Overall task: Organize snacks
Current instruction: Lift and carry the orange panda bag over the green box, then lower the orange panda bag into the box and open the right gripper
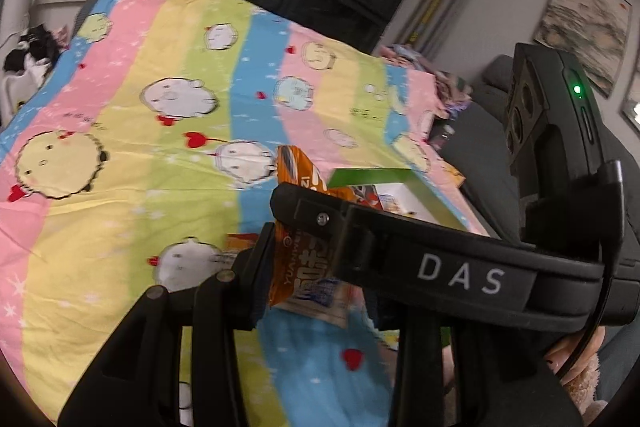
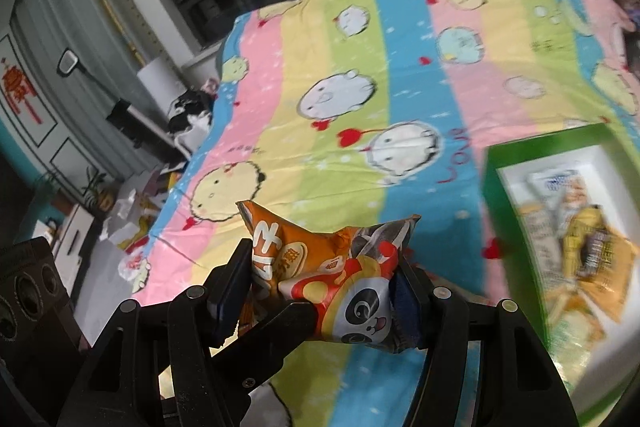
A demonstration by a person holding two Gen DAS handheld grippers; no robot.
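snack packs in transit: my right tongs [image 2: 320,291] clamp panda pack [image 2: 352,291], left tongs [image 1: 296,251] pinch orange sachet [image 1: 308,267]; next i judge, carry both over green box [image 2: 490,187] and release.

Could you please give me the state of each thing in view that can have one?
Left gripper: shut on an orange packet, off the bed.
Right gripper: shut on a panda packet, off the bed.
Green box: open, lying on the sheet, snack packets inside.
Sheet: spread flat over the bed.
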